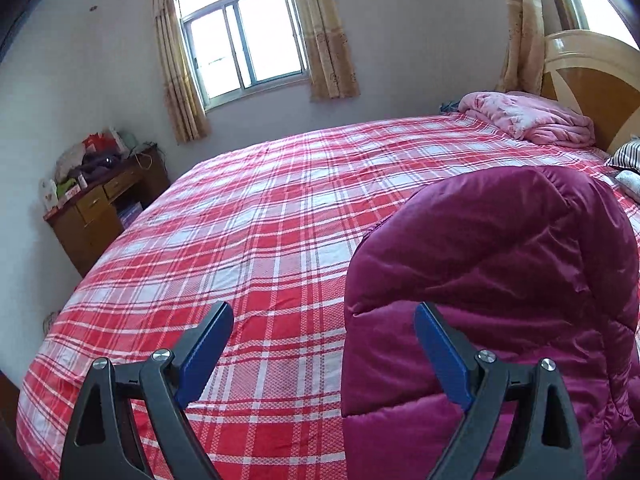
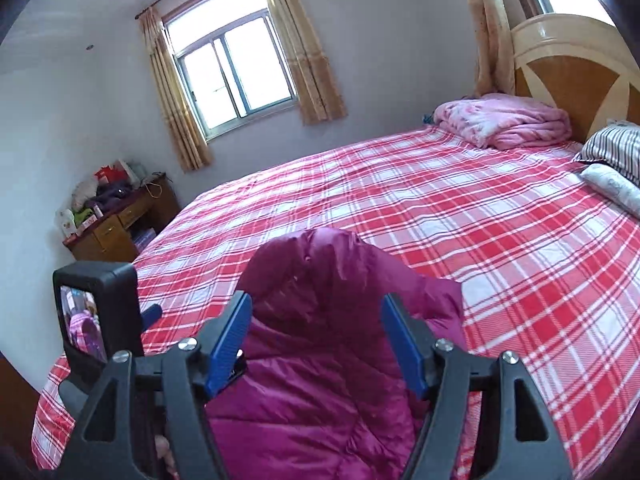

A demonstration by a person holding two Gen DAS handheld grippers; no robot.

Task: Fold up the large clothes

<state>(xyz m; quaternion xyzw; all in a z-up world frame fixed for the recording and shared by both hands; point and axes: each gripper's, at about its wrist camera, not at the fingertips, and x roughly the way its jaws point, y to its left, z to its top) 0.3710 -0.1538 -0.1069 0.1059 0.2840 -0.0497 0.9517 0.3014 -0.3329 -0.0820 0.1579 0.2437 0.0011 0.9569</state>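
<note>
A magenta quilted puffer jacket (image 1: 500, 280) lies bunched at the near edge of a bed covered in a red-and-white plaid sheet (image 1: 260, 240), its padded fabric humped up rather than spread flat. In the left wrist view the left gripper (image 1: 322, 322) is spread wide, its blue-padded fingers (image 1: 208, 352) well apart with nothing between them; the left finger hangs over bare plaid, while the right one sits in front of the jacket's left edge, and whether it touches the fabric is hard to say from this angle. In the right wrist view the right gripper (image 2: 316, 320) is likewise splayed open, and the jacket (image 2: 320, 360) fills the gap between its blue pads (image 2: 230, 344), rising to a rounded peak just beyond the tips; the pads stand on either side of the bulk without pinching it. A small black camera with a lit screen (image 2: 96, 312) shows at the left of that view, belonging to the other gripper. Farther up the bed, a folded pink quilt (image 2: 504, 122) rests near the wooden headboard (image 2: 572, 64), with a striped pillow (image 2: 616, 150) to its right. A cluttered wooden desk (image 1: 104, 208) stands by the far wall beneath a curtained window (image 1: 244, 40).
</note>
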